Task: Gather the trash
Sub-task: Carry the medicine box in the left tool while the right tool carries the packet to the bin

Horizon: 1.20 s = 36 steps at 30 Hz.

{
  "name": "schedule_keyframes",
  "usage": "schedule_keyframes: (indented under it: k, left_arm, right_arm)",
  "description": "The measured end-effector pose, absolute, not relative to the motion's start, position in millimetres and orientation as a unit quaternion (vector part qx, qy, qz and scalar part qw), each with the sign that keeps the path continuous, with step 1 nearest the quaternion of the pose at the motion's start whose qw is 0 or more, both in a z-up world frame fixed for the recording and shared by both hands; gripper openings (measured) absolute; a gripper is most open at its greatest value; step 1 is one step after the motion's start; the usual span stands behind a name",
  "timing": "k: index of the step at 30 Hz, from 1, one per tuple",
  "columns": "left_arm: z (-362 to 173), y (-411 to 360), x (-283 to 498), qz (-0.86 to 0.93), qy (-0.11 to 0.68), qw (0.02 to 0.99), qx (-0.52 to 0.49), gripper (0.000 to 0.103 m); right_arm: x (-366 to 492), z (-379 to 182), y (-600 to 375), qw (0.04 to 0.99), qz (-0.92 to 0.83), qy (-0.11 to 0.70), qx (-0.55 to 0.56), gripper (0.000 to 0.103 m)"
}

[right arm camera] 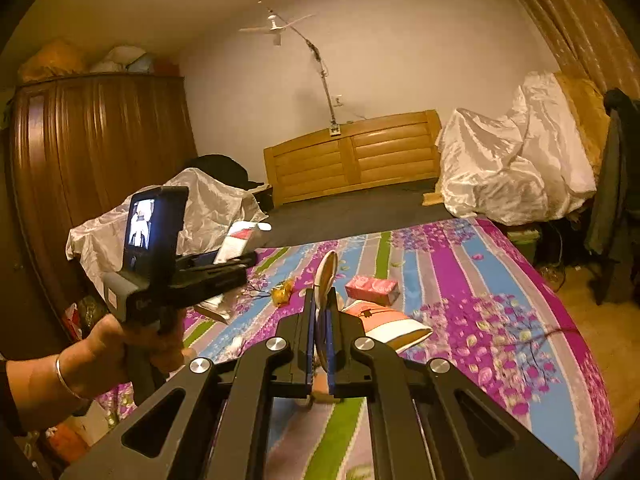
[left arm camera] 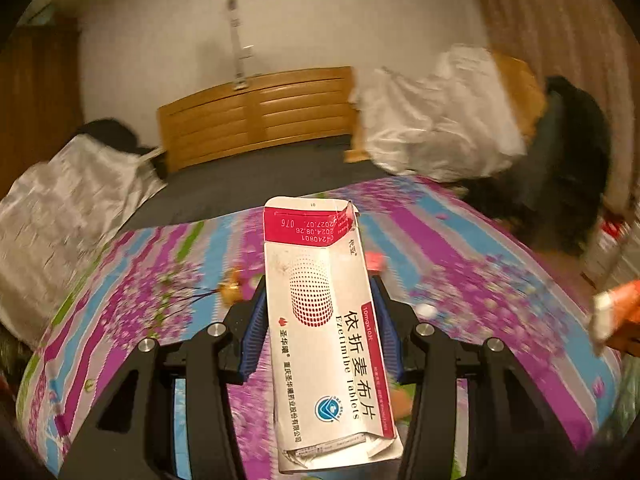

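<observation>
My left gripper (left arm camera: 320,300) is shut on a white and red medicine box (left arm camera: 324,320), held above the floral bedsheet (left arm camera: 500,280). The same box (right arm camera: 236,242) shows in the right wrist view, sticking out of the left gripper (right arm camera: 224,260). My right gripper (right arm camera: 320,300) is shut on a thin round white lid-like disc (right arm camera: 326,276), held edge-on above the bed. On the sheet lie a yellow crumpled wrapper (right arm camera: 282,291), a pink tissue pack (right arm camera: 372,289) and an orange and white paper cup (right arm camera: 390,324) on its side.
A wooden headboard (right arm camera: 352,156) stands at the far end of the bed. White cloth-covered piles stand at the right (right arm camera: 516,156) and left (right arm camera: 208,208). A dark wardrobe (right arm camera: 96,160) fills the left wall. Bare floor (right arm camera: 592,320) lies right of the bed.
</observation>
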<state>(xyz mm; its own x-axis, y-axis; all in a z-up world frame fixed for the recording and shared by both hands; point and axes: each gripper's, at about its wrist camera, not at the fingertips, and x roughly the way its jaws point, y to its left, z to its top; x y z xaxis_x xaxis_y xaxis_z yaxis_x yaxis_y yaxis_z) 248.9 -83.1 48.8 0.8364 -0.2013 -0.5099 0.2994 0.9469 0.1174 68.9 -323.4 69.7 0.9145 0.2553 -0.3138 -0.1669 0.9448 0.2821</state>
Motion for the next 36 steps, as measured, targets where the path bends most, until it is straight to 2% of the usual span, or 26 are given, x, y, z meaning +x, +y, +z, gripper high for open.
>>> schedule_keyframes:
  k: [8, 16, 29, 36]
  left_arm:
    - [37, -150, 181, -0.215, 0.256, 0.93, 0.153, 0.047]
    - [22, -208, 136, -0.289, 0.279, 0.897, 0.185, 0.047]
    - [33, -343, 48, -0.42, 0.232, 0.844, 0.24, 0.047]
    - [30, -396, 8, -0.469, 0.222, 0.814, 0.261, 0.047]
  right_arm:
    - [-12, 63, -365, 0.967, 0.043, 0.195, 0.156, 0.005]
    - [-109, 50, -440, 0.955, -0.108, 0.205, 0.183, 0.006]
    - [-240, 52, -557, 0.909, -0.331, 0.193, 0.165, 0.006]
    - [-275, 59, -598, 0.888, -0.388, 0.187, 0.162, 0.006]
